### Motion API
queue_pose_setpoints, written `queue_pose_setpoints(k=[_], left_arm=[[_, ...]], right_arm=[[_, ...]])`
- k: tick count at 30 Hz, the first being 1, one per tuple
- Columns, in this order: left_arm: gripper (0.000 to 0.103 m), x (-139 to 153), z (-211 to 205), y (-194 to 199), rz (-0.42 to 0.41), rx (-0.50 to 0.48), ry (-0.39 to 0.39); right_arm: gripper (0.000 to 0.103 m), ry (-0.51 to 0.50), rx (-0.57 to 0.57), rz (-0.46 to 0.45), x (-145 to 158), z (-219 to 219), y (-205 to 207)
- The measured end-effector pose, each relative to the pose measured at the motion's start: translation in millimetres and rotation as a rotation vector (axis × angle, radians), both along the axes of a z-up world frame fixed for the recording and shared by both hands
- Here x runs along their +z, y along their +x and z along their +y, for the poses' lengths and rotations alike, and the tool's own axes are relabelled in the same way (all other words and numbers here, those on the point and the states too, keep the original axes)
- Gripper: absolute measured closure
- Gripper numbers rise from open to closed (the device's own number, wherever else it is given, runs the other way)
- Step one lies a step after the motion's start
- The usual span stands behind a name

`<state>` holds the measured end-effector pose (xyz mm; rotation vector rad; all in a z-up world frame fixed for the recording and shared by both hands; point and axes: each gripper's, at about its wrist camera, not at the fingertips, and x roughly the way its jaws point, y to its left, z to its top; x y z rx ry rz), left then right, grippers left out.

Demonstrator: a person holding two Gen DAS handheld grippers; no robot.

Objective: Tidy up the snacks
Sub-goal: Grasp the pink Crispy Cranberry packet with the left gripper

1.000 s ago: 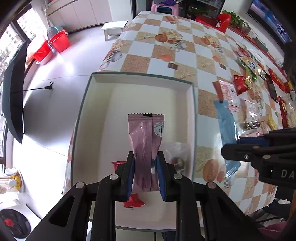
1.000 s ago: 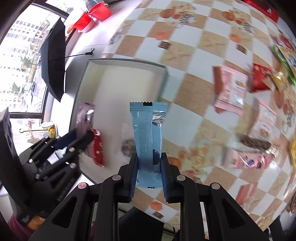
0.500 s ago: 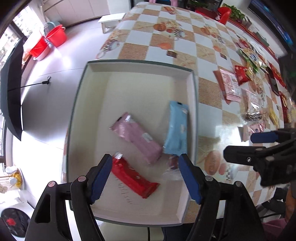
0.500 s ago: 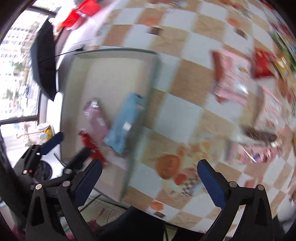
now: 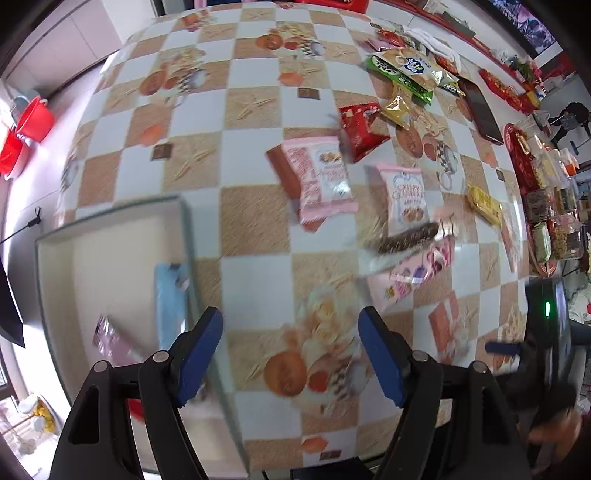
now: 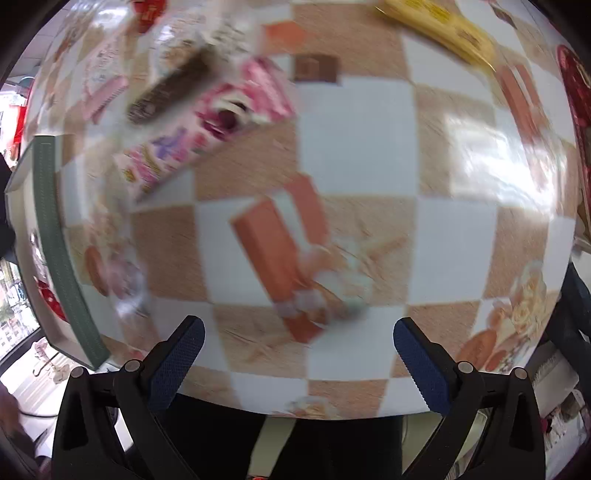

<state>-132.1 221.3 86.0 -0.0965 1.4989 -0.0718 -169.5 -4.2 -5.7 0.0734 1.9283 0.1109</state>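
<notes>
The left gripper (image 5: 290, 350) has its blue-padded fingers (image 5: 197, 349) spread wide with nothing between them, hanging over a table (image 5: 255, 273) covered in a brown-and-white checked cloth. Just left of the left finger sits a shallow white tray (image 5: 107, 236) with a dark green rim. Inside it, close to the wall nearest that finger, lies a light blue snack packet (image 5: 168, 302), and further left of it a pale pink packet (image 5: 110, 341) — both blurred. A scrap of red shows low beside the left finger, too hidden to name.

Ahead of the fingers, well apart from the tray, loose snacks lie scattered on the table: a pink-and-white biscuit bag (image 5: 319, 179), a red packet (image 5: 360, 129) beyond it, a second pink bag (image 5: 406, 197) to the right, a dark seed-like pack (image 5: 404, 240) touching a long pink wrapper (image 5: 410, 275), and an orange bar (image 5: 443, 325) near the right finger. Green and gold bags (image 5: 404, 70) lie farther off.

The right gripper (image 6: 299, 358) likewise has its fingers (image 6: 421, 363) spread apart and empty. Directly ahead, between and beyond them, an orange wrapped bar (image 6: 273, 254) lies on the table, smeared by motion blur. Further ahead and to the left are the dark pack (image 6: 173, 90) and the pink wrapper (image 6: 207, 122); a yellow packet (image 6: 439, 29) lies far ahead to the right. The tray's green rim (image 6: 55, 236) runs down the far left of the left finger.
</notes>
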Motion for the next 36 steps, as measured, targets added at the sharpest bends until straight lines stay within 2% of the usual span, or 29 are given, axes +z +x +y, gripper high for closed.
queue_pose_setpoints(k=[4,12,15,16,18,20,22,24,27,32,36], left_arm=[[0.024,-18.2,-16.2,43.0,0.025,0.025,0.008],[0.024,-64.6,-19.6,106.1,0.056,0.152,0.025],[0.022,-81.6,-23.1,117.3,0.091,0.154,0.049],[0.022,-83.4,-26.1,119.7,0.081,0.147,0.081],[0.021,-83.1,-32.3,120.3,0.058,0.122,0.094],[0.025,-82.3,-37.6,117.7,0.053,0.099,0.1],[0.037,-78.6,-45.2,110.9,0.035,0.059,0.101],[0.061,-74.5,-52.9,98.3,0.033,0.01,0.106],[0.061,-75.6,-59.4,63.4,0.057,-0.014,0.135],[0.06,-76.4,-56.0,-13.3,0.058,-0.01,0.124],[0.057,-76.7,-53.0,-27.7,0.064,-0.02,0.115]], right_arm=[[0.0,0.002,0.015,0.016,-4.5,-17.6,-17.1],[0.0,0.006,0.073,0.01,-1.9,-36.2,-40.2],[0.0,0.007,0.084,0.011,-6.5,-42.7,-46.8],[0.0,0.007,0.085,0.012,-7.6,-42.0,-47.1],[0.0,0.005,0.087,0.012,-10.3,-39.8,-48.3],[0.0,-0.002,0.089,0.007,-14.5,-35.7,-50.2],[0.0,-0.007,0.089,0.004,-14.2,-41.2,-39.7],[0.0,-0.013,0.093,-0.002,-18.8,-36.1,-36.8],[0.0,-0.031,0.119,-0.016,-28.0,-24.7,-27.3],[0.0,-0.069,0.165,-0.022,-43.6,-4.8,-29.2],[0.0,-0.09,0.176,-0.03,-48.1,7.8,-30.8]])
